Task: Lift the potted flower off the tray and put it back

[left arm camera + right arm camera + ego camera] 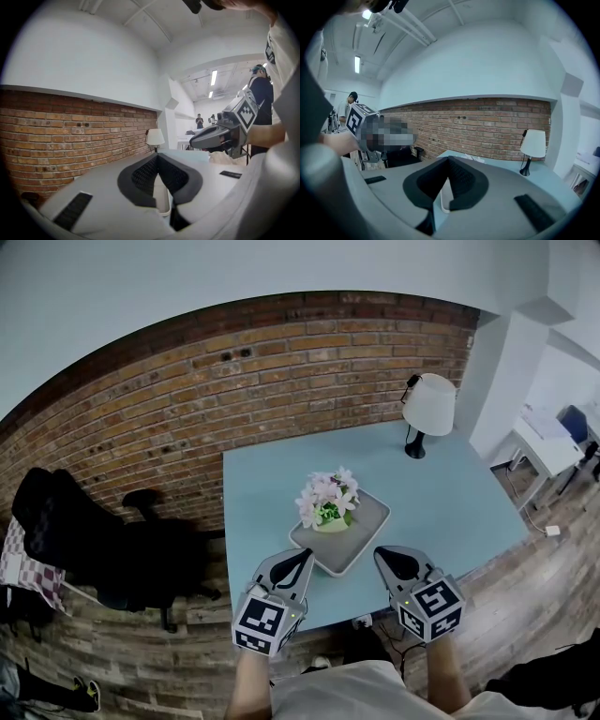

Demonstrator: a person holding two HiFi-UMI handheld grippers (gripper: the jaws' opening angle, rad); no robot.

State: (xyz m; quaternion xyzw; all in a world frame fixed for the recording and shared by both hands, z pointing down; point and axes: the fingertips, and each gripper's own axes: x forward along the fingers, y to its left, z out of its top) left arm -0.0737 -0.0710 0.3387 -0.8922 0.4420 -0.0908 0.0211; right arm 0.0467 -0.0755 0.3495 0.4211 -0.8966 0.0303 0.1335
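Note:
A potted flower with pale pink and white blooms in a small white pot stands on a grey tray with a white rim, set cornerwise on the light blue table. My left gripper is shut at the tray's near-left edge. My right gripper is shut at its near-right edge. In the left gripper view the jaws meet at their tips, with the tray rim showing below them. The right gripper view shows its jaws closed tip to tip, the white tray rim visible through the gap beneath. Nothing is seen pinched between either pair.
A white-shaded lamp stands at the table's far right corner. A brick wall runs behind the table. A black office chair stands on the wooden floor to the left. People stand far off in the room.

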